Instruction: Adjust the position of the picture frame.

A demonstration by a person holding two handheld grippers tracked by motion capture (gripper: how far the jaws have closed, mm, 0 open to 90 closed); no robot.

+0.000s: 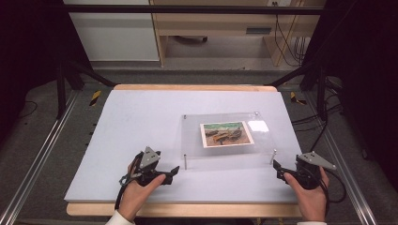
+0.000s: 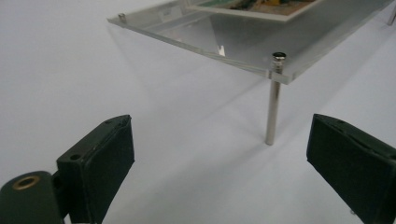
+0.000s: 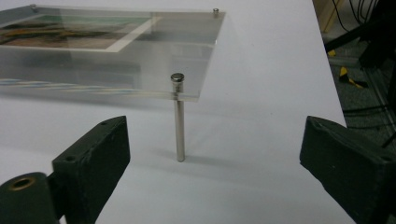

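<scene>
On the white desk (image 1: 141, 122), right of frame centre, a rigid, slippery, scratch-prone acrylic photo frame (image 1: 225, 136) stands on thin metal posts (image 3: 179, 119); grip plate edges; left gripper (image 1: 162, 174) and right gripper (image 1: 281, 171) fingers apart, empty.

overhead; both tongs-cameras low, near plate (image 1: 225, 136)

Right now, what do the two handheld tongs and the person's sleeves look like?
Both are black. The left tongs and right tongs each carry a grey three-cornered plate on top and trail a black cable. Up close, the jaws are blocky with flat dark pads, screw holes, and a brass-coloured ring at the base. White cuffs show at the wrists.
</scene>
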